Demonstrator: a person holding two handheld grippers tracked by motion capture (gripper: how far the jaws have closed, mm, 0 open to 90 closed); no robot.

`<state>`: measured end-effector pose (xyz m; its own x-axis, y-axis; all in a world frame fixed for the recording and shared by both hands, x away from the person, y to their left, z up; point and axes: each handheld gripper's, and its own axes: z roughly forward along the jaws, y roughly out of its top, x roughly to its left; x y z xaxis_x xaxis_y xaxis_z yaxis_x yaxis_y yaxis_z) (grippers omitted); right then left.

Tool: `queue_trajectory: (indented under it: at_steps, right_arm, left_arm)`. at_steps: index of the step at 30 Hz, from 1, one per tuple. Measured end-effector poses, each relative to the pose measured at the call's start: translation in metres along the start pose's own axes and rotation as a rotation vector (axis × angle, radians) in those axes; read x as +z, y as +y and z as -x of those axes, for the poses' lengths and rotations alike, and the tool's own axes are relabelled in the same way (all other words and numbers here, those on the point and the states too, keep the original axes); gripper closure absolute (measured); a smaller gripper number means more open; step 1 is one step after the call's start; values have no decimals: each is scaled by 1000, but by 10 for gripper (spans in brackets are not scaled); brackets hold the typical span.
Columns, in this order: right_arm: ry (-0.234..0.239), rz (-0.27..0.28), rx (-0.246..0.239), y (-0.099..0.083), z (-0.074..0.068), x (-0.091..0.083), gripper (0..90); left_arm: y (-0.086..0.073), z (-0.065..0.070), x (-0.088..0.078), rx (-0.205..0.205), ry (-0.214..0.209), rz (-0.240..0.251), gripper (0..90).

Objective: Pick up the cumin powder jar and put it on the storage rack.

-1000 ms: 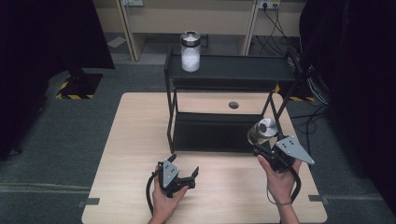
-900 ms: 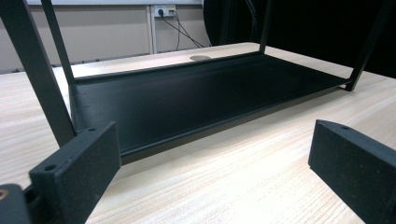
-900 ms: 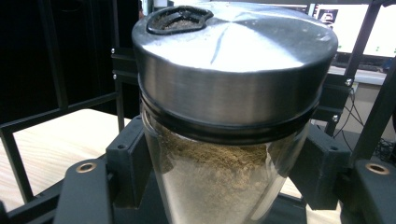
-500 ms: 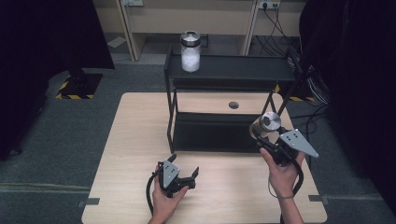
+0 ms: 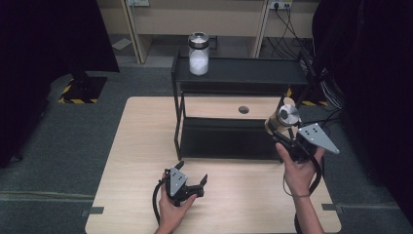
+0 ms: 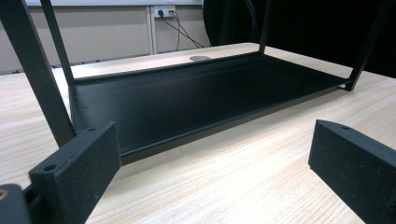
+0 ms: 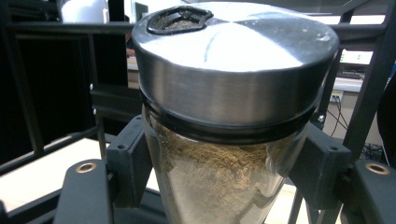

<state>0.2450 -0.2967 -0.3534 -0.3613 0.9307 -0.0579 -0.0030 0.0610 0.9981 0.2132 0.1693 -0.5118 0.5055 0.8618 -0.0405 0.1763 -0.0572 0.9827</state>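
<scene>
A glass jar of brown powder with a steel lid [image 5: 285,117] [image 7: 233,116] hangs in the air by the right end of the black two-tier rack [image 5: 241,75], about halfway between the two shelves. My right gripper [image 5: 278,129] [image 7: 224,163] is shut on its glass body below the lid. A second jar with white powder [image 5: 198,53] stands on the left end of the top shelf. My left gripper [image 5: 192,176] [image 6: 205,177] rests on the table in front of the lower shelf [image 6: 196,98], open, with nothing between its fingers.
The wooden table [image 5: 141,146] has a round cable hole [image 5: 243,109] behind the rack. Rack posts [image 7: 364,88] stand close behind the held jar. Cables [image 5: 292,29] and a dark curtain lie at the far right.
The right gripper has lifted the brown-powder jar higher and slightly farther back along the rack's right end. The left gripper has stayed put.
</scene>
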Motion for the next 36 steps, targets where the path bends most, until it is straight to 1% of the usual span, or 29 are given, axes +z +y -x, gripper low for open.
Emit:
queue_trajectory:
  at_steps: [3,6,9,12,16,29,33,36]
  right_arm:
    - [-8,6,-5,6,1,3,311]
    - [-10,5,-7,8,1,4,311]
    - [-22,4,2,11,2,7,311]
    - [-24,3,6,12,3,7,312]
    - [-31,9,0,20,5,7,311]
    - [-36,27,6,40,11,11,312]
    - [-35,31,4,45,12,13,311]
    - [-35,38,1,49,12,14,312]
  left_arm:
    - [0,0,0,1,0,-1,15]
    - [0,0,0,-2,0,-1,15]
    - [0,0,0,-4,0,1,15]
    - [0,0,0,0,1,1,15]
    - [0,0,0,-2,1,0,15]
    - [0,0,0,-3,0,1,15]
    - [0,1,0,6,1,0,15]
    - [0,0,0,0,-1,0,15]
